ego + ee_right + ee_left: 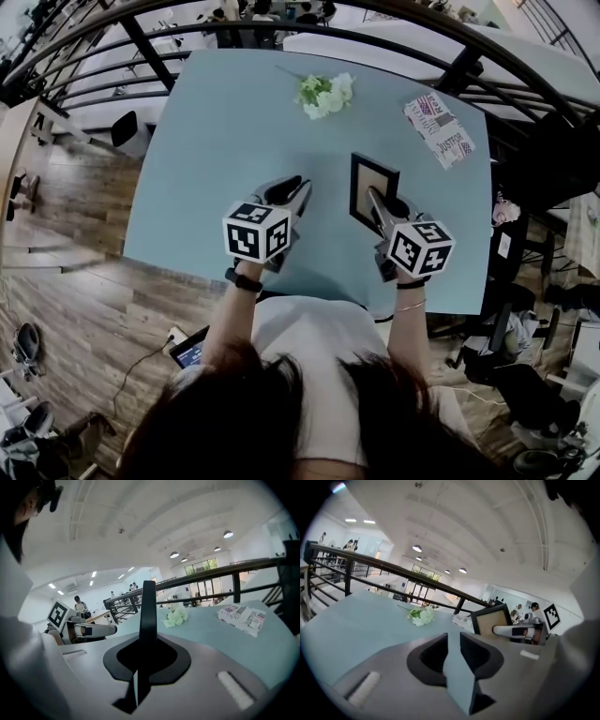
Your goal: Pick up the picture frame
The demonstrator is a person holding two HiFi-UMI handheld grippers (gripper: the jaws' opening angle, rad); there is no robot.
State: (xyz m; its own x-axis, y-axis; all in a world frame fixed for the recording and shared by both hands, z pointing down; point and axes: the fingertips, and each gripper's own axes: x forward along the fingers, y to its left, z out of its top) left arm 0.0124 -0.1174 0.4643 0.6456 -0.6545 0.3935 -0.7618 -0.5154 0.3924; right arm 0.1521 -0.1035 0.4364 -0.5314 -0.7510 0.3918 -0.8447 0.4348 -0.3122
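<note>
1. Dark-edged picture frame (373, 167) with a pale tan middle stands upright over the right half of the table (216, 141), held by its side edge. I cannot tell whether its bottom edge is clear of the tabletop.
2. In the right gripper view the frame is seen edge-on, a thin black strip rising straight up from between the jaws.
3. The right gripper (378, 202) is clamped on that edge, with both pads tight against the frame. In the left gripper view one of its pale fingers lies across the frame's face.
4. The left gripper (292, 190) hangs just beside the frame, on its left in the head view, and does not touch it. Its jaws stand apart with nothing between them; only the blue-grey tabletop shows through the gap.
5. Each gripper carries its cube of black-and-white square markers near the person's wrists, and the two cubes sit at about the same height in the head view.
6. The left wrist wears a dark watch (242, 279) and the right wrist a thin bracelet (410, 307).
7. Farther up the table, well apart from the frame, lies a small bunch of white flowers (325, 94).
8. A printed paper (439, 128) lies near the table's far right corner.
9. A dark metal railing (281, 28) runs beyond the far side of the table, and a wooden floor (75, 309) shows at the left.
</note>
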